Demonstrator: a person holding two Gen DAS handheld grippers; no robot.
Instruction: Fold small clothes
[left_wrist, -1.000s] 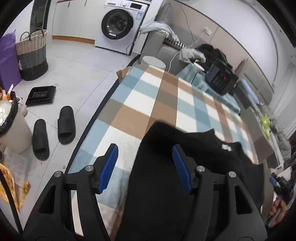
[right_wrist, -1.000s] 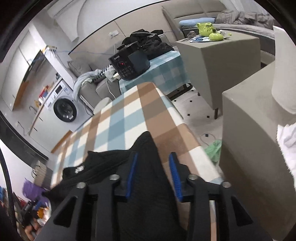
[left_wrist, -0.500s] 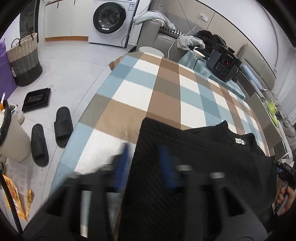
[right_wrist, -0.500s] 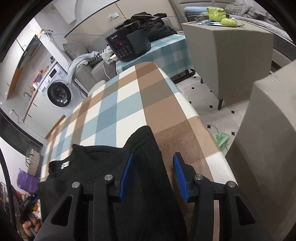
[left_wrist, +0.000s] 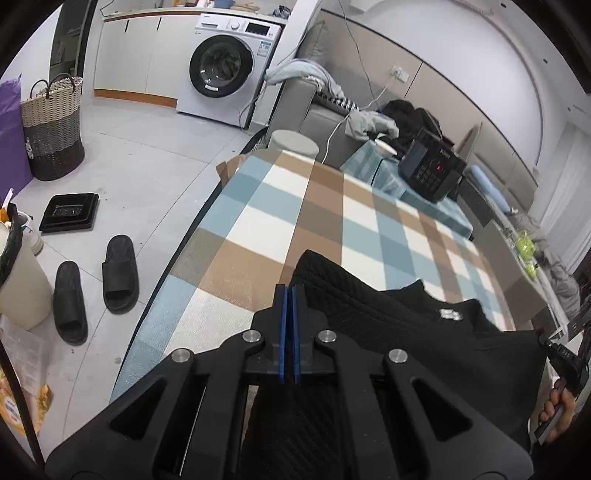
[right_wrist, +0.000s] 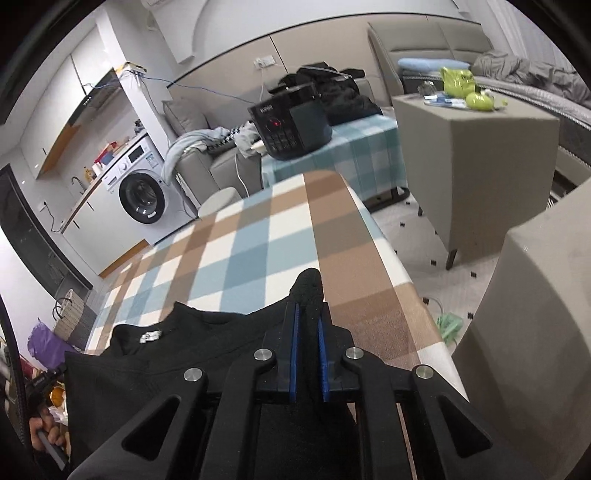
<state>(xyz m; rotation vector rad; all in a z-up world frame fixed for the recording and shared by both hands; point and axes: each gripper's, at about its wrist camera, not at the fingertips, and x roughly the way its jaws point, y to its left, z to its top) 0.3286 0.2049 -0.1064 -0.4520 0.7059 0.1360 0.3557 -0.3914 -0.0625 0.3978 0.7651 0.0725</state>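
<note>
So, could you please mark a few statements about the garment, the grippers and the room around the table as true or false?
1. The garment is black. True.
2. It lies on a plain white tablecloth. False: the cloth is checked in blue, brown and white.
3. The right gripper is shut on the garment. True.
4. The left gripper stands wide open. False: its jaws are shut at the garment's edge.
5. A washing machine stands in the background. True.
6. The slippers are on the table. False: on the floor.
</note>
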